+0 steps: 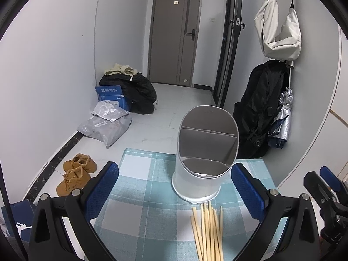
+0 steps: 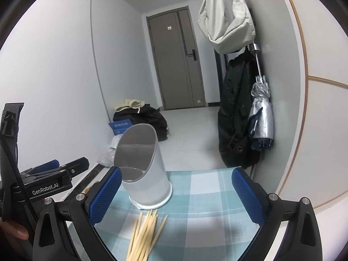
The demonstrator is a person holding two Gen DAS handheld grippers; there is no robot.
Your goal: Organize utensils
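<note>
A white utensil holder with a slanted oval mouth and an inner divider stands upright on the blue checked tablecloth. It looks empty. A bundle of wooden chopsticks lies on the cloth just in front of it. My left gripper is open and empty, with the holder and the chopsticks between its fingers. In the right wrist view the holder is at centre left and the chopsticks lie below it. My right gripper is open and empty above the cloth.
The small table ends just beyond the holder, with grey floor past it. Brown shoes and grey parcels lie on the floor at left. A black coat and an umbrella hang on the right wall. The left gripper's body shows at left.
</note>
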